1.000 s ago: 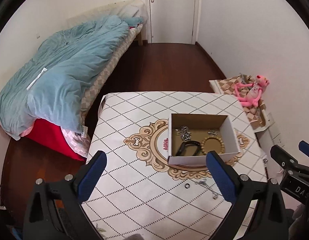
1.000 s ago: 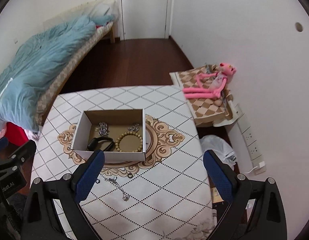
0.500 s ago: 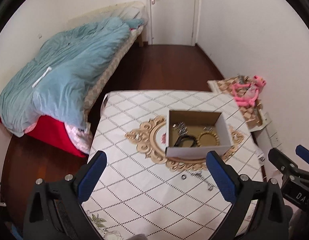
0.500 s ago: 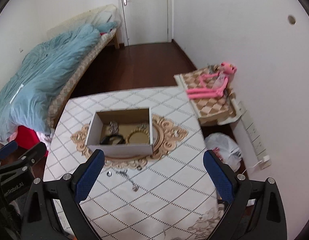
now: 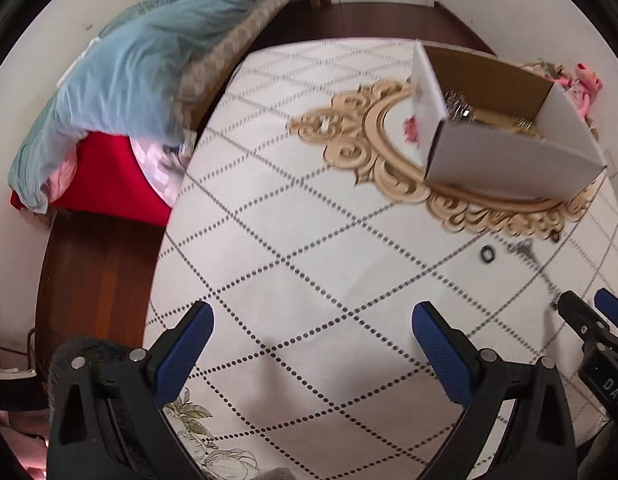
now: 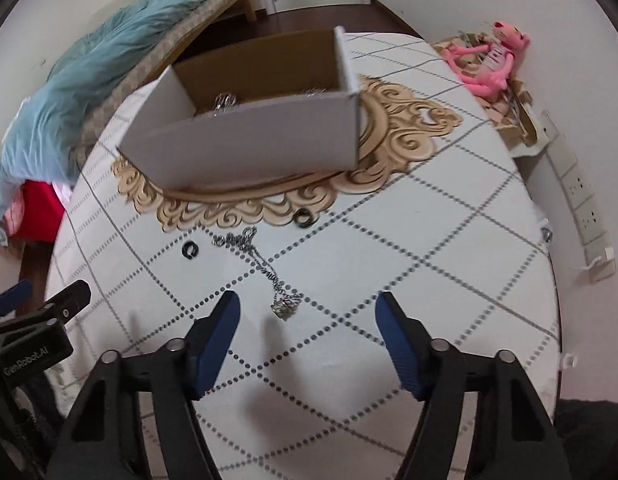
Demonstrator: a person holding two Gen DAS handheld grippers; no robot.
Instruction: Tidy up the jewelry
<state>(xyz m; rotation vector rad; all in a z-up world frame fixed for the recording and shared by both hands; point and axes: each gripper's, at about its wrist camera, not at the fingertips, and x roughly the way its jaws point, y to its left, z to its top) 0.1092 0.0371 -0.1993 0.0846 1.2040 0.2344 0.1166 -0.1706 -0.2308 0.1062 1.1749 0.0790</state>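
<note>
A table [image 6: 449, 280] covered in a white cloth with a dotted grey diamond grid and a tan ornamental scroll medallion carries an open white cardboard box [image 6: 245, 144] with a brown inside, standing on the medallion. In front of the box, directly on the cloth, lie a silver chain necklace with a small metal pendant [image 6: 265, 268], a small dark ring [image 6: 189, 249] to its left, and another dark ring [image 6: 303, 216] at the medallion's edge.

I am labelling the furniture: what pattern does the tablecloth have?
The tablecloth is white with a dotted diamond grid and a gold ornate medallion; the right wrist view shows it best.
</note>
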